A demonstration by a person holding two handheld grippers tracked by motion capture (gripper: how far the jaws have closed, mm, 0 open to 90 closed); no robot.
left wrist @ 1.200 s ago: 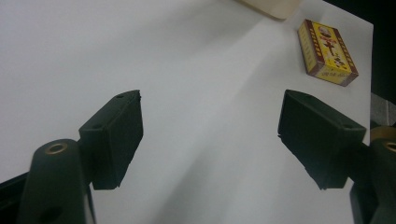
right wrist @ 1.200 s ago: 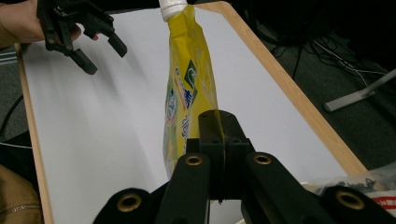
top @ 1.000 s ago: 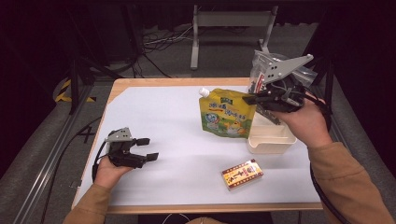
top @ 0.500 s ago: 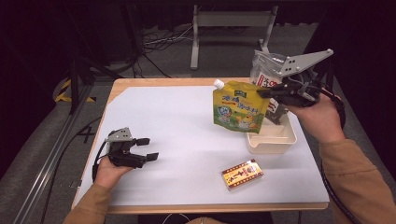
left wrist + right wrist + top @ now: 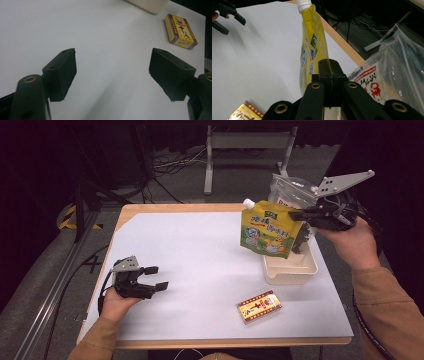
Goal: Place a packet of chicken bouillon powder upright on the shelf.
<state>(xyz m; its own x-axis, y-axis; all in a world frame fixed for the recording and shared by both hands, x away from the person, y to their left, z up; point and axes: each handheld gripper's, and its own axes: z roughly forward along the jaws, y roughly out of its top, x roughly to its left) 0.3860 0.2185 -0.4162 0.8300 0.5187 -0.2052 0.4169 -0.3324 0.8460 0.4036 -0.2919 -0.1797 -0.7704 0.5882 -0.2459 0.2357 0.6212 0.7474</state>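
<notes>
High view, pouch: I see my right gripper [image 5: 300, 214] at about 2 o'clock on the table, clamping the right edge of a yellow spouted drink pouch [image 5: 267, 229] in the air, above the cream tray [image 5: 290, 269].
High view, other items: clear snack bag [image 5: 290, 190] behind the pouch; yellow-red box [image 5: 259, 306] at 5 o'clock.
High view, left side: my left gripper [image 5: 155, 277] at 8 o'clock, jaws wide, nothing between them.
Left gripper view: jaws apart over the white table [image 5: 100, 37]; box [image 5: 180, 31] at 2 o'clock, tray corner [image 5: 150, 5] at 1 o'clock.
Right gripper view: jaws pinched on the pouch [image 5: 312, 52], cap up at 12 o'clock; snack bag [image 5: 394, 72] at 3 o'clock.
</notes>
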